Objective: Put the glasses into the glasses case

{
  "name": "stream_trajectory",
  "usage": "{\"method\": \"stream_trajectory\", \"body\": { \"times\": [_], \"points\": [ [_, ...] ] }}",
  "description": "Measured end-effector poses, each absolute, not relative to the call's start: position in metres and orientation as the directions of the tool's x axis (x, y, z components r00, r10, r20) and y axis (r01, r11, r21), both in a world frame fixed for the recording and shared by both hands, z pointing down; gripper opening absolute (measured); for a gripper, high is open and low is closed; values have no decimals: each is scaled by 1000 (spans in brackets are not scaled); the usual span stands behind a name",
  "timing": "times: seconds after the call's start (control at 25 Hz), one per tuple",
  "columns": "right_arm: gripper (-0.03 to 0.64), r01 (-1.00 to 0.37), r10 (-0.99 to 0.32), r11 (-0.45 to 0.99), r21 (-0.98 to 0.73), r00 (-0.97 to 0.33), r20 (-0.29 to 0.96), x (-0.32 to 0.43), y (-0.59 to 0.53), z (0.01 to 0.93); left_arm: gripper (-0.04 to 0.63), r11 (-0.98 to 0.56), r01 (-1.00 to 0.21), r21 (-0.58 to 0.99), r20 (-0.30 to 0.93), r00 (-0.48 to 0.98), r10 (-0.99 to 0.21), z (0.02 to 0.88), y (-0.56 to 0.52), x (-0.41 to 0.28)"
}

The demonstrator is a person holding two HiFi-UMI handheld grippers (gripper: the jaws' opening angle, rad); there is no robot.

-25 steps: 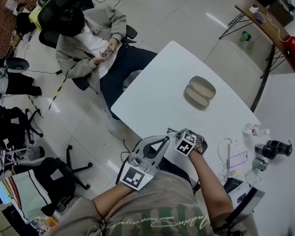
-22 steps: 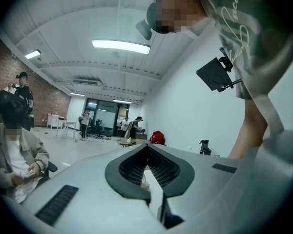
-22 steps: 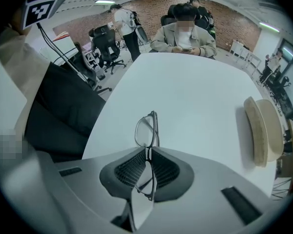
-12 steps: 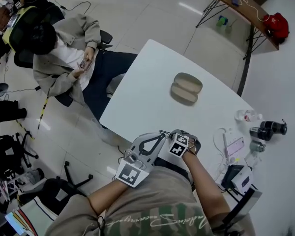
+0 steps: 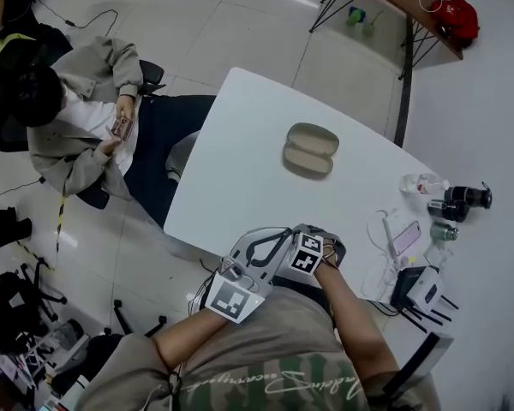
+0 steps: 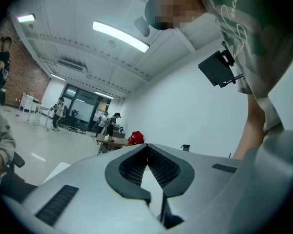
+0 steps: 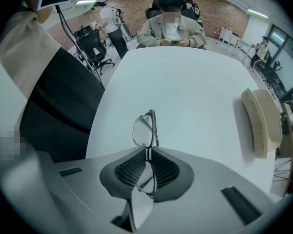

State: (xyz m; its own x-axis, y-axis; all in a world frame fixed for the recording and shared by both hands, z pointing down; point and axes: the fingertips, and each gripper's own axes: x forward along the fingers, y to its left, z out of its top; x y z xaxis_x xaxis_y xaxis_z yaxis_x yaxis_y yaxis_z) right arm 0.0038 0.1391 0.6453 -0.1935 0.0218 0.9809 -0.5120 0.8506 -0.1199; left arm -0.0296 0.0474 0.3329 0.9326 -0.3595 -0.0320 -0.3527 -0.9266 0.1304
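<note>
Thin metal glasses [image 7: 145, 129], light, fragile: right tool [image 7: 147, 152] clamped approx. at bridge, off lenses; we rate that hold safe. Empty left tool [image 6: 146, 147], jaws together. Open glasses case [image 7: 259, 123] far right.

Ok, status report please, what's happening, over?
Right hand-held gripper shut on glasses, at table's near edge. Left hand-held gripper shut, empty. Case open mid-table, nothing between it and glasses.

Glasses [image 7: 145, 130] at table's [image 5: 231, 161] near edge, clamped in right gripper [image 7: 147, 150]; left gripper [image 6: 147, 147] just left; glasses case [image 5: 309, 150] mid-table beyond
</note>
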Motion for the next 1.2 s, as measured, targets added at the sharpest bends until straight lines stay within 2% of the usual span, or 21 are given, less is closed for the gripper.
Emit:
{"method": "stream_trajectory", "body": {
  "times": [0.8,1.2],
  "points": [
    [44,-633,-37,768,-92,-187,982,-7,127,643,6,-944,-290,158,0,956,-294,352,30,-26],
    [44,-650,-55,755,-87,-195,979,0,135,645,6,-936,-318,149,32,948,-317,365,32,-24]
  ]
}}
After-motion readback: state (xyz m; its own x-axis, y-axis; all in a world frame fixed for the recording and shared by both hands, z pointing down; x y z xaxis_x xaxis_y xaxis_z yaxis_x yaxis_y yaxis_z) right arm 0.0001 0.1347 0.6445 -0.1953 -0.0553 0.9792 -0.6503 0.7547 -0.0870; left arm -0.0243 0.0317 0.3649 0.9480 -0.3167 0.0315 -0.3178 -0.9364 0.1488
